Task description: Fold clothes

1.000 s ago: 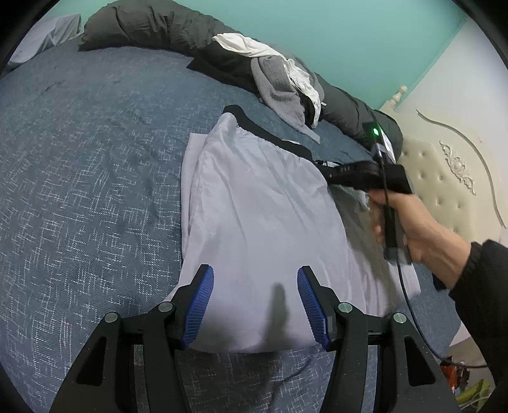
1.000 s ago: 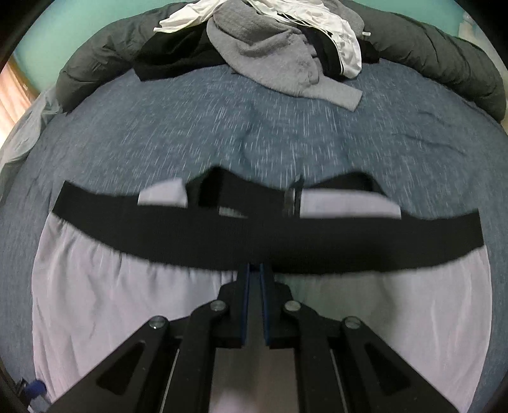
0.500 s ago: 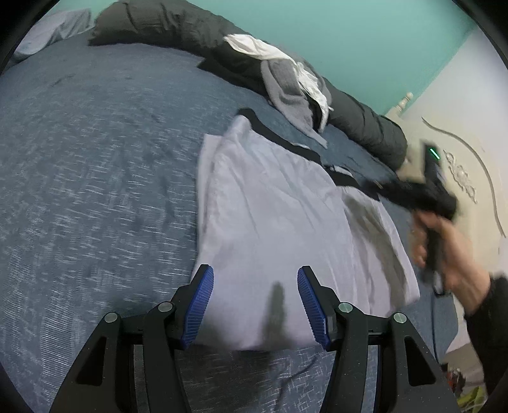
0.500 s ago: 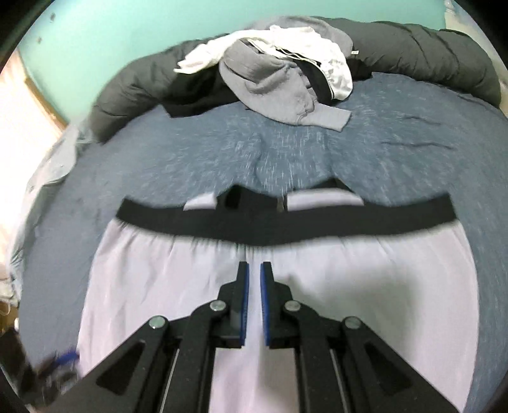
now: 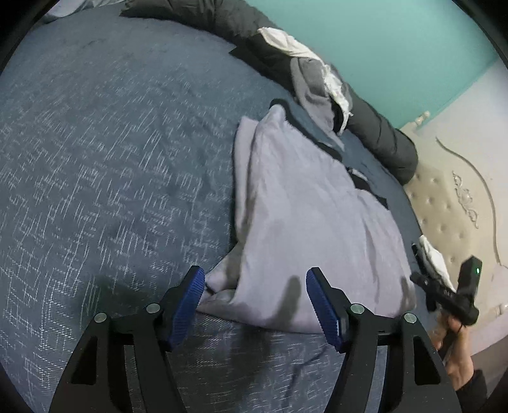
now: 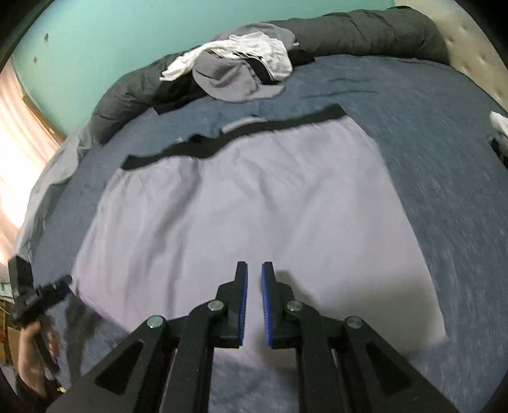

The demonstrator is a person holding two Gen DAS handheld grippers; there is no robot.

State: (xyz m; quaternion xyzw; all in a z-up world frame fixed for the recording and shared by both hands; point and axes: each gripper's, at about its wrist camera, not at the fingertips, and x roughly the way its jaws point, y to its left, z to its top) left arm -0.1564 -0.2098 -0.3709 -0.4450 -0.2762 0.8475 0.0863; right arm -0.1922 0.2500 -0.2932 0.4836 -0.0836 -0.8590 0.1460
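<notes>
Just ahead of the left tool [image 5: 255,290], a pale lilac garment [image 5: 304,216] with a black waistband [image 6: 228,139] lies spread on the bed [image 5: 111,159]. Its near edge sits between that tool's blue pads [image 5: 190,295], rumpled into a small fold by the left pad, while the waistband lies at the far end, away from the tool. The left tool's jaws stand wide apart and have just been opening further; the cloth lies between them, but they do not press on it.

In the right wrist view the same garment fills the middle, flat and broad, waistband across the top. The right tool [image 6: 254,279] hangs over the lower half of the cloth with its jaws almost together, only a narrow slit between the pads, and nothing caught in it. Its shadow falls on the fabric just to the right.

Beyond the waistband, well apart from both tools, a heap of grey, white and black clothes [image 6: 241,70] rests against a dark rolled quilt [image 6: 365,28] along the far edge of the bed. A teal wall [image 6: 95,41] rises behind it. To the right of the left tool stands a padded cream headboard [image 5: 444,203].
</notes>
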